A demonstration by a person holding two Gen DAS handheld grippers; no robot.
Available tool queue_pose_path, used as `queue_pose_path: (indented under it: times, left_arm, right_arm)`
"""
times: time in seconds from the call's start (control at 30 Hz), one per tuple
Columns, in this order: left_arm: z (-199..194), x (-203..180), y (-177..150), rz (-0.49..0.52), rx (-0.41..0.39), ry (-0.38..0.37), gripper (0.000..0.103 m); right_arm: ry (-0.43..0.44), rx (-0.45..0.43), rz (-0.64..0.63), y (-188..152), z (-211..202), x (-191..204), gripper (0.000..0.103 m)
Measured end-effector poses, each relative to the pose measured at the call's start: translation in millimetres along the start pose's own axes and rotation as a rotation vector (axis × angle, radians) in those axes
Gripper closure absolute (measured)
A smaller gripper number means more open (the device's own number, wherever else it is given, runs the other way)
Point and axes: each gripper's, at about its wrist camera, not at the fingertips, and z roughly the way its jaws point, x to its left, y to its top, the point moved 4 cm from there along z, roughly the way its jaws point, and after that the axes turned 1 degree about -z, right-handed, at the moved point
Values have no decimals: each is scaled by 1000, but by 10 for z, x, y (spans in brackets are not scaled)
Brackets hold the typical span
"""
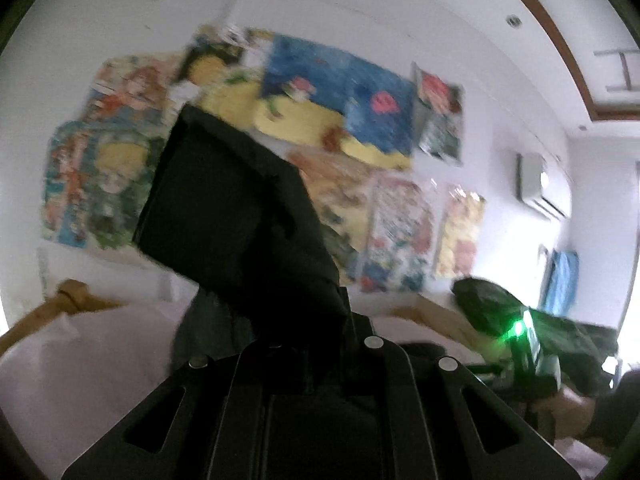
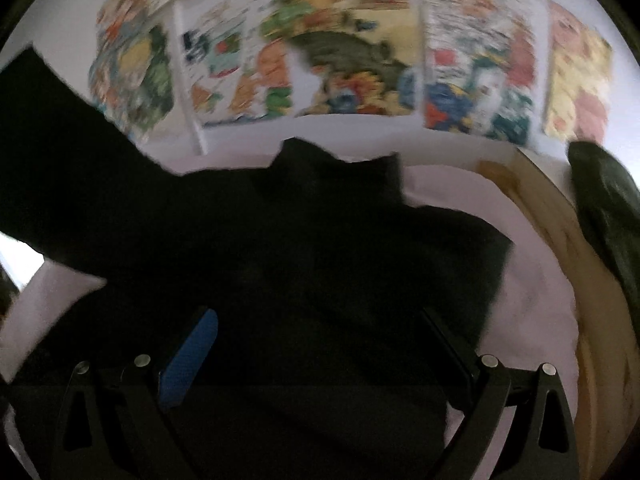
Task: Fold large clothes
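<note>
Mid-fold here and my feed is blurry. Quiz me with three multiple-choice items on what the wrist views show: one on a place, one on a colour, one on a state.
1. Where do the posters hang?
A. on the wall behind the bed
B. on the ceiling
C. on a door

2. What colour is the garment being folded?
A. white
B. black
C. red

3. How do the right gripper's jaws stand?
A. clamped together
B. wide apart
C. out of view

Answers: 1 A, they cover the white wall past the pink sheet. 2 B, it reads black in both views. 3 B, the blue pad sits far from the other finger, over the cloth.
</note>
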Motion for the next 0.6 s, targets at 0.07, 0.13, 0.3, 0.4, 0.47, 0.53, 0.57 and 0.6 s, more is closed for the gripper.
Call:
queue_pose_path:
  times: [0.07, 0.13, 0.3, 0.4, 0.47, 0.53, 0.57, 0.6]
  left_arm:
    - [182, -147, -137, -8, 43, -27, 96]
    - [370, -285, -294, -6, 95, -49, 97]
    - [804, -477, -729, 3, 232, -65, 98]
    - [1018, -535, -1018, 12, 309, -76, 98]
    - [1090, -567, -1201, 29, 352, -97, 98]
    - [1128, -618, -1396, 54, 402, -119, 98]
    - [1175, -644, -1460, 62, 429, -127, 97]
    - [1202, -660, -1536, 68, 453, -135, 97]
  right_arm:
    - [9, 4, 91, -31, -56, -257, 4]
    - [31, 13, 177, -66, -73, -474, 4]
    - [104, 16, 360, -179, -64, -951, 4]
    - [169, 24, 450, -253, 1, -1144, 4]
    - [202, 31, 496, -303, 42, -1232, 4]
    - [236, 29, 529, -342, 65, -1308, 4]
    - [249, 31, 541, -358, 80, -1336, 4]
    - [262, 32, 554, -372, 94, -1367, 4]
